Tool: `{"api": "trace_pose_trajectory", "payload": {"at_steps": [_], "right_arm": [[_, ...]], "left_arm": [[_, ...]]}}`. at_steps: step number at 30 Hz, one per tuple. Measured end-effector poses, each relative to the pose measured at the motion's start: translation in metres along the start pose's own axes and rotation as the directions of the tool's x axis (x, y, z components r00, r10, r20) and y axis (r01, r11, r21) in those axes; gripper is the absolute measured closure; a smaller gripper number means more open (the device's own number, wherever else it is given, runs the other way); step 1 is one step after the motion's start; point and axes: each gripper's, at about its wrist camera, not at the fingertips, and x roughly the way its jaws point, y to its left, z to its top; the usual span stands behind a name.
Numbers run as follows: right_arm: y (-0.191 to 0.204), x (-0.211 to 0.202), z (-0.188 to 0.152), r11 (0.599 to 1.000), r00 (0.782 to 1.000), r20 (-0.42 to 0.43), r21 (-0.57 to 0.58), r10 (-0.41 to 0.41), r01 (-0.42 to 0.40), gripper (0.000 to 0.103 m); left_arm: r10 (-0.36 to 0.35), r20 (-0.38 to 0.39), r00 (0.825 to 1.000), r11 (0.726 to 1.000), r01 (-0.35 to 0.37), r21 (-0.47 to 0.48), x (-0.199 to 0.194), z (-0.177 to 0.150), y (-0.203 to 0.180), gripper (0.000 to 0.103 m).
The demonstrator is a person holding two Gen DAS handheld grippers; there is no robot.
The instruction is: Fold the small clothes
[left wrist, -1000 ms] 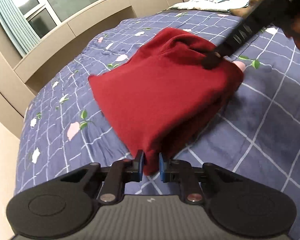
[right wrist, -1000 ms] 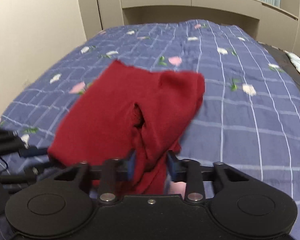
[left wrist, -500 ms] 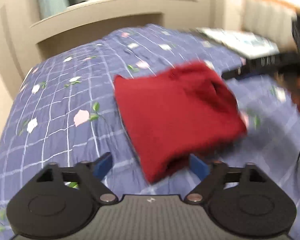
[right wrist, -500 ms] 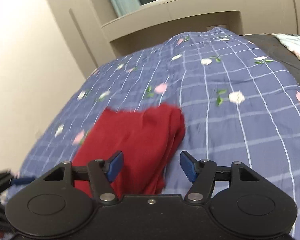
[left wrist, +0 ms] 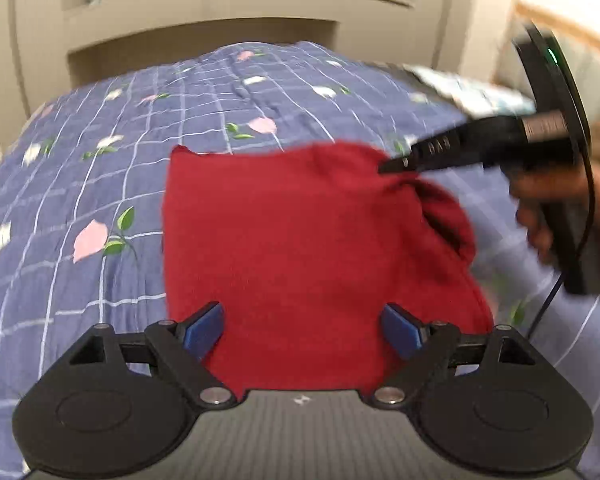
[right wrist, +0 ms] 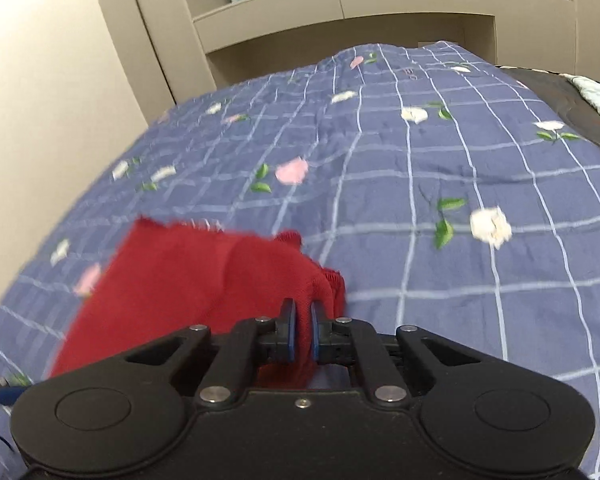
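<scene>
A bed covered with a blue quilt (right wrist: 440,168) printed with a white grid and pink and white flowers fills both views, with beige built-in cabinets (right wrist: 340,12) and a curtained window behind it. On the quilt lies a folded dark red knit garment (left wrist: 300,240), roughly square, its near edge under the left tongs (left wrist: 302,326).

The left tongs stand wide open, their blue pads (left wrist: 202,326) on either side of the garment's near edge and not pressing it; nothing is gripped.

The right tongs (right wrist: 302,334) have just been closing and now pinch a bunched corner of the red garment between their blue pads. In the left wrist view these tongs (left wrist: 384,168) reach in from the right and meet the garment's far right corner, where the cloth gathers into a pucker. A hand (left wrist: 556,216) holds their black handle, blurred.
</scene>
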Motion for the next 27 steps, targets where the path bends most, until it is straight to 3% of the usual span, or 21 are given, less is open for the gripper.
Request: {"api": "trace_pose_trajectory", "payload": {"at_steps": [4,6,7,8,9,15,19,21,27], "right_arm": [[-0.001,0.002,-0.018,1.0,0.999,0.048,-0.003,-0.001,0.001,0.094],[-0.002,-0.002,-0.017,1.0,0.998,0.061,0.009,0.005,-0.006,0.089],[0.001,-0.006,-0.016,1.0,0.998,0.07,0.001,-0.004,0.004,0.081],[0.004,-0.011,-0.014,1.0,0.997,0.079,-0.01,-0.012,0.012,0.07],[0.008,-0.02,-0.013,1.0,0.995,0.099,-0.023,-0.012,0.014,0.065],[0.046,-0.059,-0.045,0.989,0.988,0.154,-0.146,0.015,0.008,0.064],[0.045,-0.052,-0.07,0.991,0.987,0.151,-0.117,-0.047,0.065,0.061],[0.042,-0.05,-0.072,0.993,0.986,0.155,-0.087,-0.061,0.075,0.055],[0.053,-0.073,-0.056,0.994,0.983,0.177,-0.096,-0.044,0.062,0.053]], "left_arm": [[0.034,0.011,0.999,0.992,-0.036,0.119,0.005,-0.013,-0.015,0.013],[0.03,0.005,1.0,0.992,-0.03,0.122,0.002,-0.01,-0.016,0.012],[0.024,0.001,1.0,0.993,-0.024,0.116,0.0,-0.008,-0.015,0.012],[0.018,-0.005,1.0,0.994,-0.017,0.107,-0.003,-0.005,-0.013,0.011],[0.015,-0.01,1.0,0.996,-0.014,0.093,-0.006,-0.001,-0.011,0.008],[0.047,0.002,0.999,0.997,-0.047,-0.062,-0.025,0.001,0.005,0.001],[0.103,-0.118,0.988,0.992,-0.11,-0.059,-0.007,-0.008,0.01,0.001],[0.107,-0.156,0.982,0.991,-0.117,-0.059,0.0,-0.014,0.013,0.001],[0.071,-0.14,0.988,0.983,-0.094,-0.16,-0.021,-0.013,0.024,0.001]]}}
